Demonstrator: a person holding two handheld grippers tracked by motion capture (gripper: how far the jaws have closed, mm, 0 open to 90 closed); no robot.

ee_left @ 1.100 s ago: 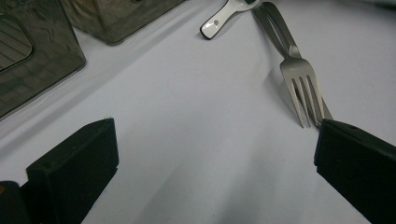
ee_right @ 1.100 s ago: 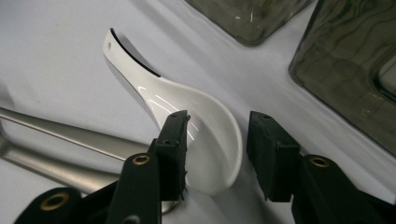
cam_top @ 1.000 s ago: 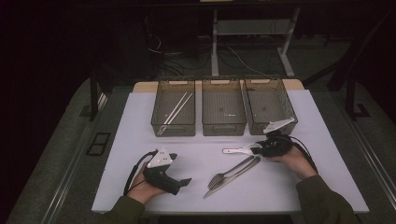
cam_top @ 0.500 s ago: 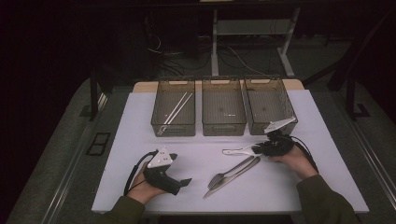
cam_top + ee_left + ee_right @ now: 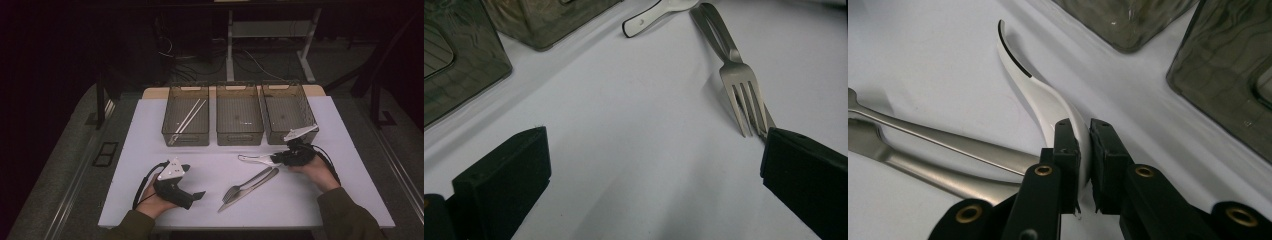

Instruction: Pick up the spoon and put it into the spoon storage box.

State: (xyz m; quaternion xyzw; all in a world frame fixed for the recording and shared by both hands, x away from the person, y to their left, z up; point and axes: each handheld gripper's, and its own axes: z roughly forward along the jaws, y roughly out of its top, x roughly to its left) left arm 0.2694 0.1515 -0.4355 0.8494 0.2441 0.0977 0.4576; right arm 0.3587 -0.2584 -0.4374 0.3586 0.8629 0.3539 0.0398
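- Pinching a white spoon (image 5: 1048, 102), the right gripper (image 5: 1084, 145) is closing its two black jaws on the spoon's bowl end; they have just been narrowing, and the pads are now pressing on the thin white wall between them.
- Sitting at about four o'clock on the white table (image 5: 150, 130) in the high view, the spoon (image 5: 252, 159) is lying just in front of the right-hand bin (image 5: 287, 111), its slim curved handle pointing toward nine o'clock.
- Doing this step well likely means lifting straight up and slowly, since the glossy, curved ceramic-looking wall could slip or swing in a narrow pinch.
- Resting at about seven o'clock, the left gripper (image 5: 192, 196) is keeping its jaws wide apart with nothing between them.
- Lying between the two grippers, a matte steel fork (image 5: 736, 82) and a matching knife (image 5: 250, 190) are touching side by side, flat and slender.
- Standing farther off at twelve o'clock, three smoky translucent plastic bins are lined up; the left bin (image 5: 186, 116) is holding pale chopsticks (image 5: 189, 116), and the middle bin (image 5: 239, 116) looks nearly bare.
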